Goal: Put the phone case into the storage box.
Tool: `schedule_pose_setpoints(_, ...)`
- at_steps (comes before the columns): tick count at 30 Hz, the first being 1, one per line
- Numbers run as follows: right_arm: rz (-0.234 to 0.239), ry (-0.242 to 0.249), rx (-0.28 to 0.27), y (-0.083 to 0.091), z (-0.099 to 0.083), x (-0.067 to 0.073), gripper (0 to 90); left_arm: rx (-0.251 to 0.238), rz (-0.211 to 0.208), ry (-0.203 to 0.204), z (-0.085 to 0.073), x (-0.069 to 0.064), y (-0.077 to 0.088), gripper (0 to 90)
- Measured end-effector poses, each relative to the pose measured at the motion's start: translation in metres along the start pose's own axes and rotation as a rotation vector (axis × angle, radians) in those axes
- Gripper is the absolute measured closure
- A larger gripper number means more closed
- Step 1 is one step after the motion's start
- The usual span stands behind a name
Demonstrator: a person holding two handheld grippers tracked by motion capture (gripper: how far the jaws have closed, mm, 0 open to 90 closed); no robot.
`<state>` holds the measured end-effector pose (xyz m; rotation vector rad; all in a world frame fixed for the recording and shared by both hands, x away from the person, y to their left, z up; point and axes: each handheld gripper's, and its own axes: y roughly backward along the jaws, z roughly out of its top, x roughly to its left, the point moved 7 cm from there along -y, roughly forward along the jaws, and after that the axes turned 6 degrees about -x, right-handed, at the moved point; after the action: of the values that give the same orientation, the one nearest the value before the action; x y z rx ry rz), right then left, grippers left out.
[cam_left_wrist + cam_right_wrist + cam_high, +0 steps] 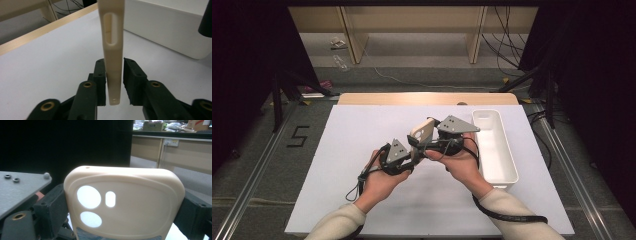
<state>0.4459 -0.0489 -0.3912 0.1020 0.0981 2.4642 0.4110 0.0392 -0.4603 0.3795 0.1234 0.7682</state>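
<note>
The right tongs squeeze the phone case by its sides, up over the desk, so it won't drop; the left tongs sit loose around its edge

Cream phone case, white bin

- To your right, the white bin stands lengthwise just beside the right gripper, walling off that side.
- To your left and toward you, the white table top lies bare.
- Between your hands, the cream phone case stands on edge, blocking passage there.
</note>
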Motion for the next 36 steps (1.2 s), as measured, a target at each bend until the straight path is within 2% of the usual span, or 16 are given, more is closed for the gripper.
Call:
schedule_pose_setpoints(3, 0.000, 0.003, -0.003, 0.000, 0.001, 0.000, 12.4, -0.017, -0.016, -0.002, 0.001, -0.003, 0.001, 62.0)
schedule_pose_setpoints(7, -0.004, 0.002, -0.005, 0.001, 0.002, -0.002, 12.4, -0.009, -0.025, -0.021, 0.001, -0.005, 0.003, 46.8)
schedule_pose_setpoints(15, -0.008, 0.002, -0.008, 0.002, 0.004, -0.004, 12.4, 0.044, -0.044, -0.047, -0.004, -0.009, 0.006, 17.0)
schedule_pose_setpoints(21, -0.013, 0.000, -0.014, 0.003, 0.006, -0.006, 12.4, 0.065, -0.054, -0.070, -0.009, -0.010, 0.011, 7.0)
schedule_pose_setpoints(25, -0.014, 0.001, -0.017, 0.004, 0.007, -0.007, 12.4, 0.060, -0.061, -0.075, -0.012, -0.011, 0.015, 3.8)
schedule_pose_setpoints(31, -0.018, 0.000, -0.020, 0.005, 0.009, -0.008, 12.4, 0.058, -0.060, -0.087, -0.014, -0.006, 0.023, 2.3)
schedule_pose_setpoints(36, -0.024, -0.006, -0.027, 0.007, 0.011, -0.011, 12.4, 0.068, -0.052, -0.114, -0.020, 0.000, 0.031, 2.2)
